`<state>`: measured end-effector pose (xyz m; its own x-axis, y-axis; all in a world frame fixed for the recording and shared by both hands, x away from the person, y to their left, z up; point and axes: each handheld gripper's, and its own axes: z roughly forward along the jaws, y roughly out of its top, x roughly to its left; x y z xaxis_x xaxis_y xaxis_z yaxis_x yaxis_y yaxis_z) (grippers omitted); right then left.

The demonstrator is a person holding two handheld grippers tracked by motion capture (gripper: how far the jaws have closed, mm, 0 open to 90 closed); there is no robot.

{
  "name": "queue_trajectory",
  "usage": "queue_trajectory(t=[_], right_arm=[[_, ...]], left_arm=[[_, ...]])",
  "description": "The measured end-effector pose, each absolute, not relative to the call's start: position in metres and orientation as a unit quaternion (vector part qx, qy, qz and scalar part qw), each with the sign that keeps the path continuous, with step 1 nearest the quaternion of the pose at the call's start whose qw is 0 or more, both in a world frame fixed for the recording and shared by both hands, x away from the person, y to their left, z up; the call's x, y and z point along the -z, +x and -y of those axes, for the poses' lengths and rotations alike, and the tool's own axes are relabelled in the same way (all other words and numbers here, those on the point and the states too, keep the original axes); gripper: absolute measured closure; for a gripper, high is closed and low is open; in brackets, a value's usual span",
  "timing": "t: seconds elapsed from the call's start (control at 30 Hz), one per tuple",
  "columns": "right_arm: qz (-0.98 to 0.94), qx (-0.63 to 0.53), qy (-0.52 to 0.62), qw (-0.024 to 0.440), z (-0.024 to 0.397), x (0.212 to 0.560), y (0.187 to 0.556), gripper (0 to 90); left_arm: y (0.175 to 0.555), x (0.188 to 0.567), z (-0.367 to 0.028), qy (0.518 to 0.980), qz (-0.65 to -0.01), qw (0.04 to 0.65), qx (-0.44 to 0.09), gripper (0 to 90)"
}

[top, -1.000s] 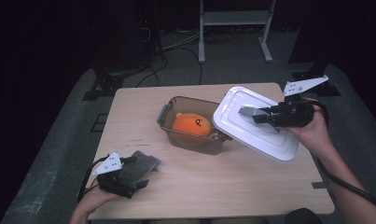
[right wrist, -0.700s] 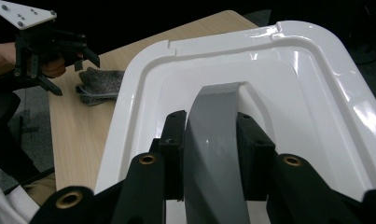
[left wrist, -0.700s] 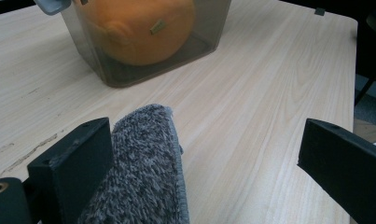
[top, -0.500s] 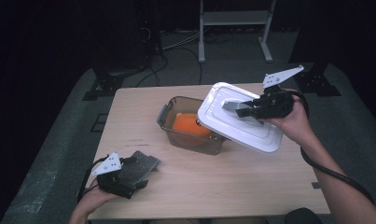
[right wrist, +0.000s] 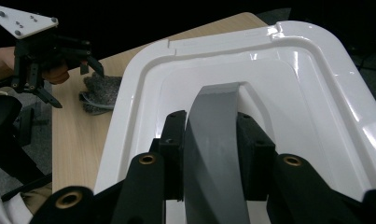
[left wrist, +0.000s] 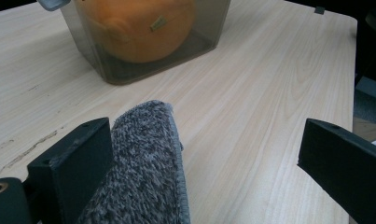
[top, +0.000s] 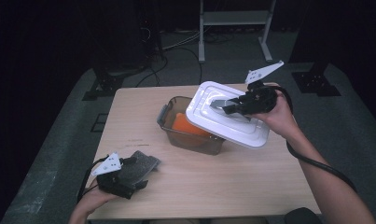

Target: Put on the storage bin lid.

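Two grippers: one in each of the person's hands, over a light wooden table (top: pixel 232 186).
Right gripper (top: pixel 219 106): jaws clenched on the grey handle (right wrist: pixel 213 140) of a white lid (top: pixel 232 126), pads pressing on both of the handle's sides.
White lid: lifted off the table, tilted, partly above the container (top: pixel 190 135) and overhanging its right side; its near edge sits lowest.
Container: clear brownish plastic tub with grey end clips, standing on the table near the middle; top partly uncovered at the left.
Contents: one orange round fruit (left wrist: pixel 139 28) bearing a small sticker, resting on the tub's bottom.
Left gripper (top: pixel 146 168): near the table's front left corner; jaws spread wide, released.
Grey cloth (left wrist: pixel 143 168): fluffy, folded, lying between the left jaws and against one jaw's inner face, well clear of the other.
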<state>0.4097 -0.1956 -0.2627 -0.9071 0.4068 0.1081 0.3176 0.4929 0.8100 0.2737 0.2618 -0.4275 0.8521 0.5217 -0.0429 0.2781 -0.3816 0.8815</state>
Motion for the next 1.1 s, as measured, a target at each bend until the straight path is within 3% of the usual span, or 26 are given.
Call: queue_trajectory(t=[1.1], right_arm=[[-0.878, -0.443, 0.180, 0.025, 0.126, 0.277, 0.460, 66.3]], left_arm=[[0.271, 0.423, -0.263, 0.818, -0.240, 0.508, -0.125, 2.5]])
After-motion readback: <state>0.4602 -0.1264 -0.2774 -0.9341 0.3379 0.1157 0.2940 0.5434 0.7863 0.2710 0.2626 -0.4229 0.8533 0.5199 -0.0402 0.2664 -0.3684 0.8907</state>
